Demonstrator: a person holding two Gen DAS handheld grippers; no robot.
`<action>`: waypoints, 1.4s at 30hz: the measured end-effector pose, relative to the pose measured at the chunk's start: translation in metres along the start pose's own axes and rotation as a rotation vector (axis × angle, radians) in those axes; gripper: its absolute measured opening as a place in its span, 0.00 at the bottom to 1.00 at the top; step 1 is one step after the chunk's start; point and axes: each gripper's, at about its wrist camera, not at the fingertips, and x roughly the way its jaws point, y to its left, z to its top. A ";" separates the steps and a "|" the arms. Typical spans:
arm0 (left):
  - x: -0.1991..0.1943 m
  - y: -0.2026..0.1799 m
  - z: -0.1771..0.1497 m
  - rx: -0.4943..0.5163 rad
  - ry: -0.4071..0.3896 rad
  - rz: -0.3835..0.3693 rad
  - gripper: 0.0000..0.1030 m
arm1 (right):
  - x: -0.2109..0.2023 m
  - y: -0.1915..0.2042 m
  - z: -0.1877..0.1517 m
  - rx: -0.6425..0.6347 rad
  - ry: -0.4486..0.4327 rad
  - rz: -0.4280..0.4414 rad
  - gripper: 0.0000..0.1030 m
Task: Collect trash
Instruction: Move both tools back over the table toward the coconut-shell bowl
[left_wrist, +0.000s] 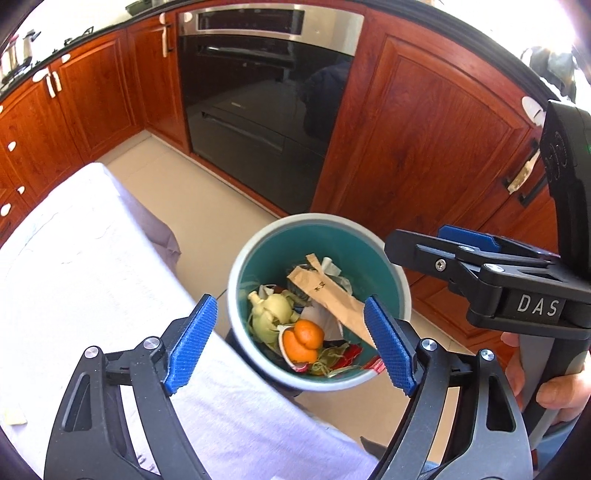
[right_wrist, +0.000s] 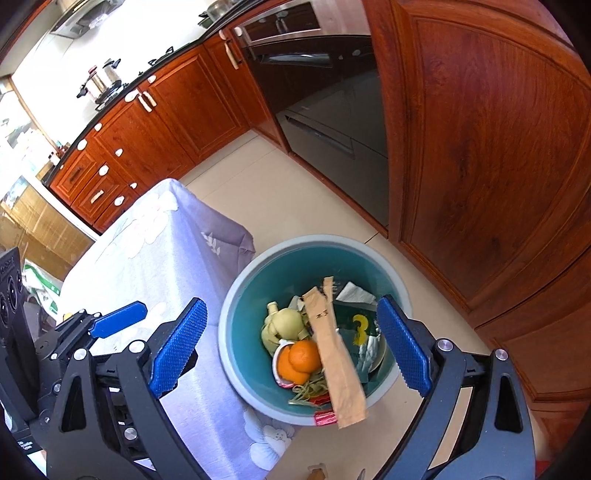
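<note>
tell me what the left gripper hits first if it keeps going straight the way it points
Most likely the trash in the bin: the open left gripper points down into its mouth, and the orange peel lies about on that line. Depth is hard to judge; the near rim could catch a finger first.

The bin (right_wrist: 258, 398) mouth lies open from above, hemmed by the clothed table (right_wrist: 155, 258) and cabinets (right_wrist: 480, 166).

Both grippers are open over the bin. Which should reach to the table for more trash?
Left, probably: the left gripper hangs open at the table edge, while the right gripper is on the far side of the bin from it.
</note>
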 end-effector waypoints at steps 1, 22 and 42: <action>-0.003 0.003 -0.002 -0.004 -0.002 0.005 0.81 | -0.001 0.004 -0.001 -0.005 -0.001 0.004 0.87; -0.114 0.121 -0.093 -0.171 -0.093 0.127 0.86 | -0.014 0.161 -0.042 -0.195 0.007 0.103 0.87; -0.217 0.245 -0.244 -0.389 -0.109 0.300 0.92 | -0.003 0.325 -0.132 -0.452 0.122 0.179 0.86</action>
